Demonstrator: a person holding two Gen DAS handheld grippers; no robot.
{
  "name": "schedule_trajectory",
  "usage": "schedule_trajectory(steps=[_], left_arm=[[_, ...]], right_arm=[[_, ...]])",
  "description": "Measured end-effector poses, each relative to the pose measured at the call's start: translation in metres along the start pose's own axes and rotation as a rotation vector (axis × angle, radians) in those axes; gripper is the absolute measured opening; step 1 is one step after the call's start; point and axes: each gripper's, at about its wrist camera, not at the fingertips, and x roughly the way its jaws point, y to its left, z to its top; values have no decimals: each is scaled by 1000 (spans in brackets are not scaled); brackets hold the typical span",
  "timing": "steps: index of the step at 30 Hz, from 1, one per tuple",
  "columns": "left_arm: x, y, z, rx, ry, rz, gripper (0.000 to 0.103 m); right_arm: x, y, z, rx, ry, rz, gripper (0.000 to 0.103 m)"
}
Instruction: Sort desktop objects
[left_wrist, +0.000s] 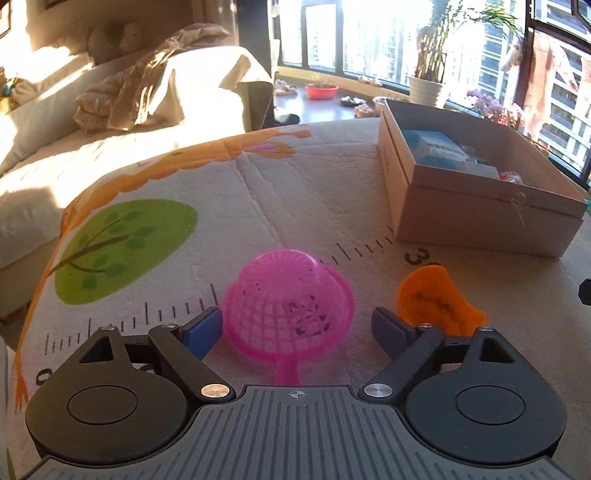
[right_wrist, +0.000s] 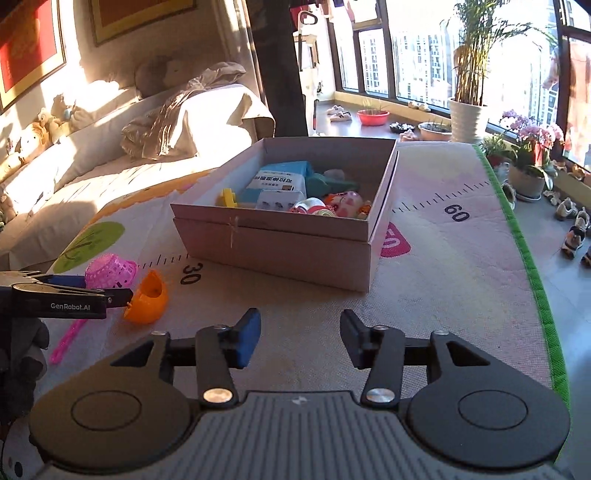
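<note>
Left wrist showed the left gripper (left_wrist: 295, 328) spread wide around a pink strainer (left_wrist: 290, 317), seemingly light, springy plastic, best pinched across its rim; the right gripper (right_wrist: 299, 339) gaped, holding nothing

A printed mat (right_wrist: 443, 280) carries a cardboard box (right_wrist: 280, 251), pink strainer (left_wrist: 288, 314) and orange cup (left_wrist: 432, 299).

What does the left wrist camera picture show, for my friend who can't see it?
The open left gripper sits low over a printed mat, its fingers on either side of a pink mesh strainer lying dome-up. An orange scoop-like toy lies just to the right, and an open cardboard box holding toys stands farther back on the right.
</note>
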Motion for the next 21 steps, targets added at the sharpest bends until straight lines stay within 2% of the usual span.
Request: schedule_trajectory(steps=[2,4,6,9,14,16,18,21], left_arm=[[-1,-3,-2,4,-2,-13,80],[-3,-6,-3,7,-6,-23,68],[-6,-9,-4,11,-5,-43,62],[-13,-19,-9,28,4,-102,62],[-28,-40,-19,73,25,-253,66],[-34,-47,-23,89,28,-310,73],[-39,-51,-26,109,9,-305,83],[-44,-52,-32,154,-40,-230,93]], right_arm=[[0,0,-3,-1,0,1,57],[1,1,-5,-2,1,3,60],[1,2,-7,-9,1,2,62],[2,7,-10,-27,-3,-3,66],[2,15,-13,-60,-6,-12,69],[2,16,-13,-66,-5,-12,71],[2,17,-14,-69,-4,-17,72],[3,17,-17,-71,-4,-29,77]])
